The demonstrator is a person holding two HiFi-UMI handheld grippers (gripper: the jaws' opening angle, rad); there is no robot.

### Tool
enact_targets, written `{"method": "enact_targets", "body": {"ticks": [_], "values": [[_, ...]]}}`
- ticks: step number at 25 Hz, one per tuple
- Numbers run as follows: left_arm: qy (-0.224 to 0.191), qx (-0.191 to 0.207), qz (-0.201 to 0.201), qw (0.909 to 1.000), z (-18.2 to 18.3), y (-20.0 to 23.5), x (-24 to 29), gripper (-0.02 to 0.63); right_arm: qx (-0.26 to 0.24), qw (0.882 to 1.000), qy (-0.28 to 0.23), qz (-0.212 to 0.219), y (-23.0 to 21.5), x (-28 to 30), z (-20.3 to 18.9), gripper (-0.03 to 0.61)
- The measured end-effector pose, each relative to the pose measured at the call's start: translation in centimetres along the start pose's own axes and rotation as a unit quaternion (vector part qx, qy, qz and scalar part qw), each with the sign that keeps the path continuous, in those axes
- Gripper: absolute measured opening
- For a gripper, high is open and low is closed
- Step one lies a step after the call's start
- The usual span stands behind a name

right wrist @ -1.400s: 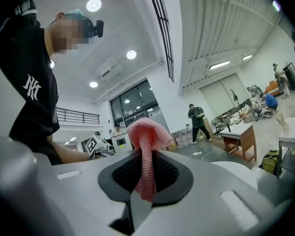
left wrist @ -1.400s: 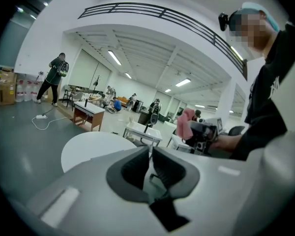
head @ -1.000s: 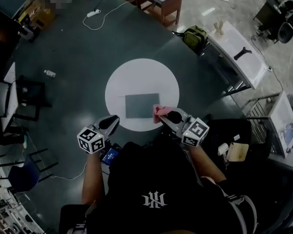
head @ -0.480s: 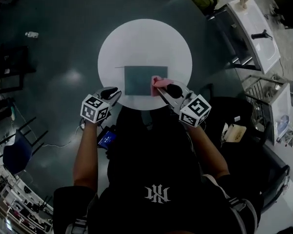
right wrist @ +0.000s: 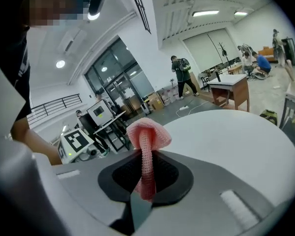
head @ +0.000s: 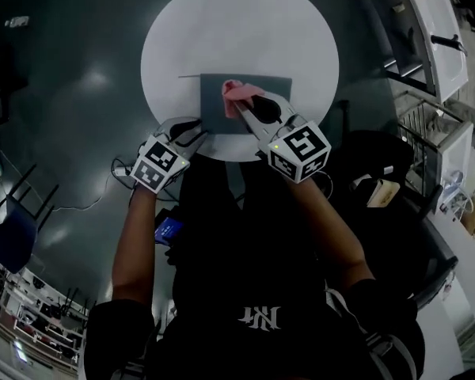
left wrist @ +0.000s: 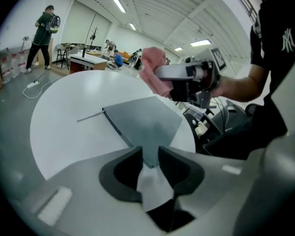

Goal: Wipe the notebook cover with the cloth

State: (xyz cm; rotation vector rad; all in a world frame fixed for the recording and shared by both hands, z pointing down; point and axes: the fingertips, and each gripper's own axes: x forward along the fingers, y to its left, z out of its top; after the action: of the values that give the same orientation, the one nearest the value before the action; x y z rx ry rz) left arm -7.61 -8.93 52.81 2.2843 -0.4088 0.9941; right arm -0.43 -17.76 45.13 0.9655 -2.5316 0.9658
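Right claw (head: 252,111) pinches the pink cloth (head: 239,93); I have it raised just above the grey notebook (head: 212,115). That notebook lies flat toward six o'clock on the round white table (head: 237,30). My left claw (head: 191,130) is spreading at the notebook's seven o'clock corner, pressing on nothing.

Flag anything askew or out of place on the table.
One oddity: a thin strip juts from the notebook's far left corner onto the table. I cannot tell what it is. The notebook itself lies flat and closed, and nothing is spilled.
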Motion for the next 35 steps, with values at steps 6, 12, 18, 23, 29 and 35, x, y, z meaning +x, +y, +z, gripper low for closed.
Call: {"method": "enact_targets", "body": {"ticks": [6, 12, 18, 23, 29, 35], "values": [[0.024, 0.035, 0.031, 0.9986, -0.9, 0.7, 1.0, 0.104, -0.058, 0.997, 0.033, -0.030, -1.2, 4.5, -0.9, 0.034], [0.040, 0.048, 0.040, 0.9972, -1.1, 0.9, 1.6, 0.104, -0.142, 0.986, 0.066, -0.056, -1.4, 8.0, -1.9, 0.034], [0.061, 0.057, 0.041, 0.9957, -1.2, 1.0, 1.7, 0.106, -0.236, 0.960, 0.128, -0.079, -1.0, 10.6, -3.8, 0.034], [0.056, 0.051, 0.043, 0.9962, -1.1, 0.9, 1.8, 0.106, -0.274, 0.946, 0.152, -0.087, -1.4, 11.0, -4.7, 0.029], [0.061, 0.049, 0.044, 0.9959, -1.1, 1.0, 2.0, 0.106, -0.277, 0.944, 0.153, -0.089, -2.4, 10.0, -4.8, 0.029], [0.077, 0.053, 0.052, 0.9943, -1.2, 1.0, 1.9, 0.107, -0.273, 0.943, 0.159, -0.100, -3.9, 8.0, -5.1, 0.029]]}}
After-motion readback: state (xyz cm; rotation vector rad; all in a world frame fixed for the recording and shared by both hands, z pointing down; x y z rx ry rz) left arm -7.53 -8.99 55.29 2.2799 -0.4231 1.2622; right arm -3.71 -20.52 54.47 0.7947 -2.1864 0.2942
